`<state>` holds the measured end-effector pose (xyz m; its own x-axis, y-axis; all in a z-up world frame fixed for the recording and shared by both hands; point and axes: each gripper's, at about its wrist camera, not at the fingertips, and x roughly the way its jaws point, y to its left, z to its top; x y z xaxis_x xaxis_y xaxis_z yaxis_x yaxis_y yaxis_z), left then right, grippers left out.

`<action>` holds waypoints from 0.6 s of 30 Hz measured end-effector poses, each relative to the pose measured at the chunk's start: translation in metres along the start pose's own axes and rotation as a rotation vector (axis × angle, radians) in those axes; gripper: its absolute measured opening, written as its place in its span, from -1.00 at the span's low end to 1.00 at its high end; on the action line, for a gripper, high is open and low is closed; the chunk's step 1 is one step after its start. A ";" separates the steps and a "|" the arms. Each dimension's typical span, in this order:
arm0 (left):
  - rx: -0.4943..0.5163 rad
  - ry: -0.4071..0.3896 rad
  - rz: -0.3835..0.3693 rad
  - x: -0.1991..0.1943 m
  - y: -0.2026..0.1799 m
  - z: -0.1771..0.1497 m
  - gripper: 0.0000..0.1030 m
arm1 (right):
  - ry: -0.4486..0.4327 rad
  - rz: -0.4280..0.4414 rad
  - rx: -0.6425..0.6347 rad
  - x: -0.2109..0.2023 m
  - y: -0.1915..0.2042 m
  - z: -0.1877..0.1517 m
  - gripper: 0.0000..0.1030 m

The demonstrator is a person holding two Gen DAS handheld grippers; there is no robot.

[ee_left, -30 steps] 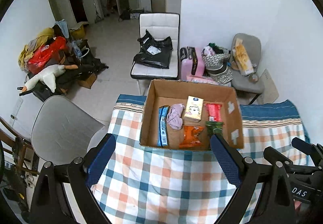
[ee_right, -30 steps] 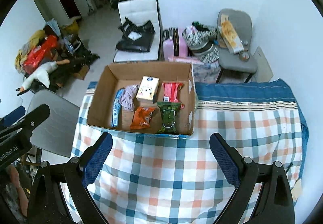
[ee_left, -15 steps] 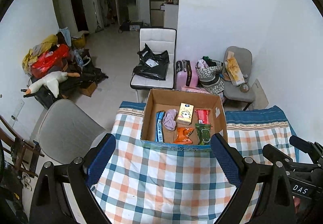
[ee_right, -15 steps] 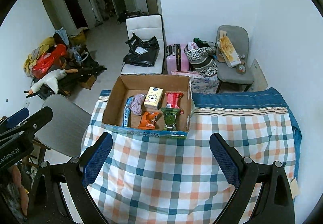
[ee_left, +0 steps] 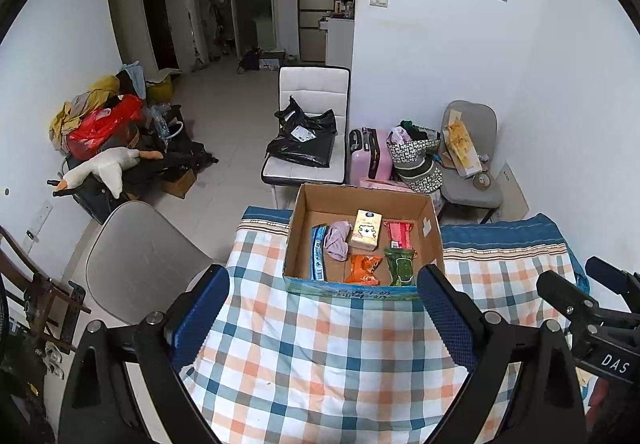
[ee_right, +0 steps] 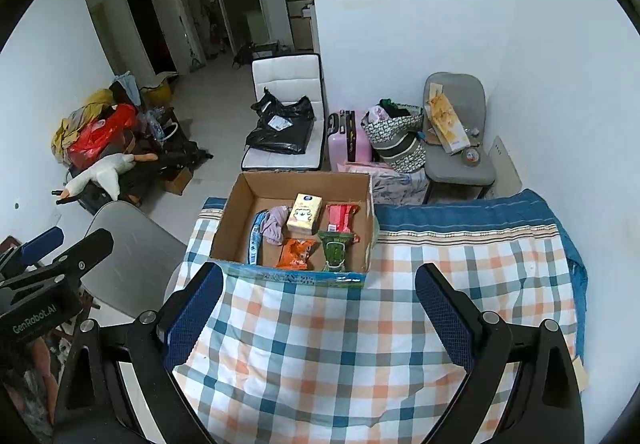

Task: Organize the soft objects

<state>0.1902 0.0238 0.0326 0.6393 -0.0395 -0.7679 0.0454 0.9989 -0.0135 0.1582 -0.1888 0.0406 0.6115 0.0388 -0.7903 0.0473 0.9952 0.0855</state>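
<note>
I am holding my left gripper point(ee_left: 323, 308) and right gripper point(ee_right: 318, 298) wide open, empty, above the checked tablecloth point(ee_right: 320, 344), facing the cardboard box point(ee_right: 294, 274).

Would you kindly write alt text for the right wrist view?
An open cardboard box of snack packets, a tissue pack and a lilac cloth sits on a checked tablecloth. The right gripper hangs open and empty before it.
</note>
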 end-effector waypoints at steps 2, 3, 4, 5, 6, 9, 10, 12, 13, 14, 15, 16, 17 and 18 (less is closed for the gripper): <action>0.001 0.001 0.001 -0.001 -0.001 -0.001 0.87 | 0.001 0.003 -0.003 0.000 0.002 0.000 0.92; 0.001 0.002 0.000 0.000 -0.001 -0.001 0.87 | 0.000 0.000 -0.006 0.000 0.002 0.000 0.92; 0.001 0.003 0.002 -0.001 -0.001 -0.001 0.87 | 0.001 -0.003 -0.006 0.000 0.002 0.000 0.92; 0.002 0.004 0.002 0.000 -0.002 -0.002 0.87 | 0.001 -0.002 -0.004 0.000 0.001 -0.001 0.92; 0.003 0.004 0.001 -0.001 -0.002 -0.002 0.87 | 0.002 -0.002 -0.007 0.000 0.002 -0.001 0.92; 0.007 0.002 0.006 -0.002 -0.003 -0.003 0.87 | 0.002 0.003 -0.006 -0.001 0.001 -0.001 0.92; 0.005 0.002 0.007 -0.001 -0.003 -0.004 0.87 | 0.001 0.001 -0.005 -0.002 0.001 -0.002 0.92; 0.003 0.004 0.003 -0.001 -0.003 -0.003 0.87 | 0.001 0.003 -0.004 -0.001 0.001 -0.001 0.92; 0.003 0.005 0.001 -0.001 -0.003 -0.004 0.87 | 0.001 0.001 -0.005 -0.001 0.001 -0.001 0.92; 0.003 0.006 0.000 -0.001 -0.003 -0.004 0.87 | 0.000 -0.001 -0.004 -0.001 0.001 -0.001 0.92; 0.003 0.007 0.000 -0.001 -0.003 -0.005 0.87 | 0.000 -0.002 -0.004 -0.001 0.000 -0.002 0.92; 0.003 0.005 0.000 -0.002 -0.003 -0.005 0.87 | 0.000 0.000 -0.004 -0.001 0.000 -0.002 0.92; 0.003 0.005 0.000 -0.001 -0.003 -0.005 0.87 | -0.001 -0.002 -0.005 -0.002 0.000 -0.002 0.92; 0.003 0.005 0.000 -0.001 -0.003 -0.005 0.87 | -0.002 -0.003 -0.004 -0.002 0.000 -0.002 0.92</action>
<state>0.1855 0.0213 0.0305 0.6354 -0.0395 -0.7712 0.0477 0.9988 -0.0119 0.1553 -0.1889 0.0408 0.6127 0.0356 -0.7895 0.0464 0.9956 0.0809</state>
